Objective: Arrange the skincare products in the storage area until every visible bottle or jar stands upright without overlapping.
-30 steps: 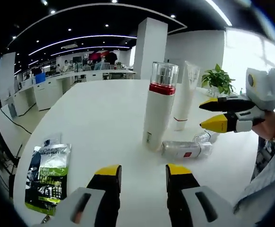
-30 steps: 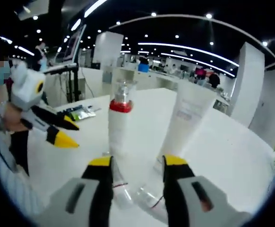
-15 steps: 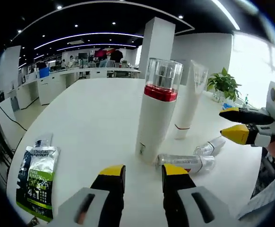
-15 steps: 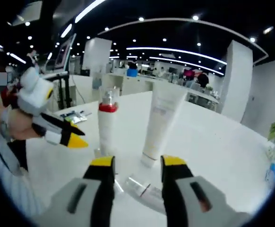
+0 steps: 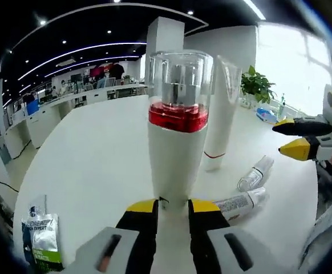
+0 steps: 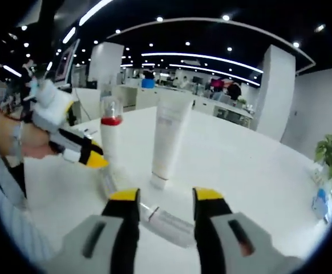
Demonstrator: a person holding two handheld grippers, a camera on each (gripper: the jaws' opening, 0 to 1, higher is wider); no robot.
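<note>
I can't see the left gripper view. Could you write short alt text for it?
A tall white pump bottle with a red band and clear cap stands upright on a white table, right in front of the left gripper, whose yellow-tipped jaws are open. Behind it stands a white tube; two small clear bottles lie on their sides, the right gripper nearby.

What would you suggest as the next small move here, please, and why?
Probably ease the right gripper down onto the clear bottle lying between its open jaws and close on it. That bottle and another small one lie flat on the table, while the red-banded pump bottle and the white tube already stand upright. The left gripper sits at the pump bottle's base, so it is less well placed.
</note>
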